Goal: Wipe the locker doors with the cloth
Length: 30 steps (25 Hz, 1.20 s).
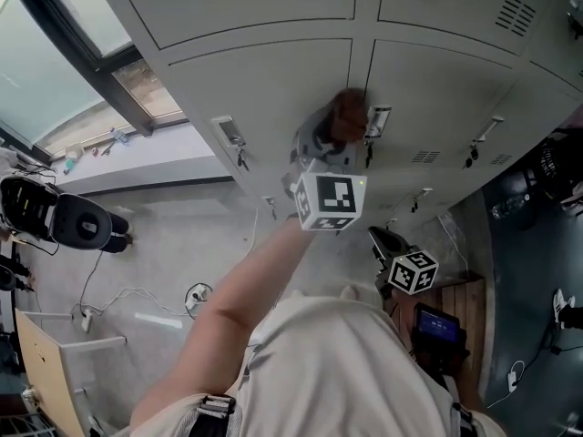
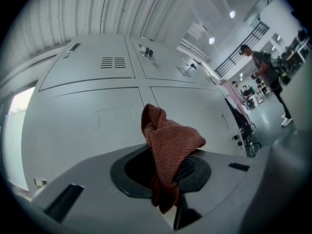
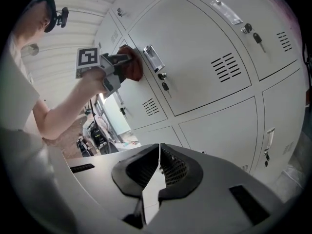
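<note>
A rust-red knitted cloth [image 2: 168, 145] is bunched between the jaws of my left gripper [image 2: 168, 172], which is shut on it. In the head view that left gripper [image 1: 330, 148] is raised and presses the cloth [image 1: 349, 116] against a grey locker door [image 1: 264, 89], at the seam beside a label holder [image 1: 377, 121]. The right gripper view shows the same contact: cloth [image 3: 130, 66] on the door [image 3: 195, 52] next to the handle plate [image 3: 152, 58]. My right gripper [image 3: 159, 167] hangs lower, jaws shut and empty, its marker cube [image 1: 412, 271] near my waist.
Keys hang from several locker locks [image 1: 240, 159]. Lower lockers [image 3: 229, 140] lie ahead of the right gripper. On the floor are a black seat [image 1: 55, 212], cables [image 1: 137, 299] and a wooden crate [image 1: 451, 312]. People stand far down the hall [image 2: 265, 72].
</note>
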Tool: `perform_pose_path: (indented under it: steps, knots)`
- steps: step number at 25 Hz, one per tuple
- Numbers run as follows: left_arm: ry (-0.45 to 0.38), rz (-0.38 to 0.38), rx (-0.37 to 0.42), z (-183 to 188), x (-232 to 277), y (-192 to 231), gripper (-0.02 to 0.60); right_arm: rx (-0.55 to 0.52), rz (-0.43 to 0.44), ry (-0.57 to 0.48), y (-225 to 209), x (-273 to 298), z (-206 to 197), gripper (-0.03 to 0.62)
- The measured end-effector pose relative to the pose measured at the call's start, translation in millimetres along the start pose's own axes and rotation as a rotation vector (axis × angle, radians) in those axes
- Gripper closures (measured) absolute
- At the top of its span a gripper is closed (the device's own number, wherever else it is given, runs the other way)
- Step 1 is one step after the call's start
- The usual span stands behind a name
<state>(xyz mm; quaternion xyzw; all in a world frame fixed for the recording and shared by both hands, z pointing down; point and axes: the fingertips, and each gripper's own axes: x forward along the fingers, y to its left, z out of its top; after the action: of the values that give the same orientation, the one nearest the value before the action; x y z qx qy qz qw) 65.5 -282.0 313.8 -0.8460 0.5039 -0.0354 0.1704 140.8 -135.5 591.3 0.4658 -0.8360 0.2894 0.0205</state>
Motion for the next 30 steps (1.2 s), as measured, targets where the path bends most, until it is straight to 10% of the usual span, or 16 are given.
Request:
perform_pose_path:
  steps: [6, 18, 24, 30]
  knots:
    - [-0.015, 0.137, -0.149, -1, -28, 70, 0.503, -0.021, 0.026, 0.003, 4, 4, 9, 0.574]
    - [0.118, 0.591, -0.117, -69, -138, 260, 0.503, -0.029, 0.086, 0.051, 21, 31, -4, 0.574]
    - [0.067, 0.579, -0.043, -38, -113, 227, 0.503, -0.022, 0.094, 0.05, 28, 38, -6, 0.574]
    - [-0.046, 0.414, -0.005, 3, -60, 134, 0.503, -0.01, 0.068, 0.024, 22, 30, -3, 0.574]
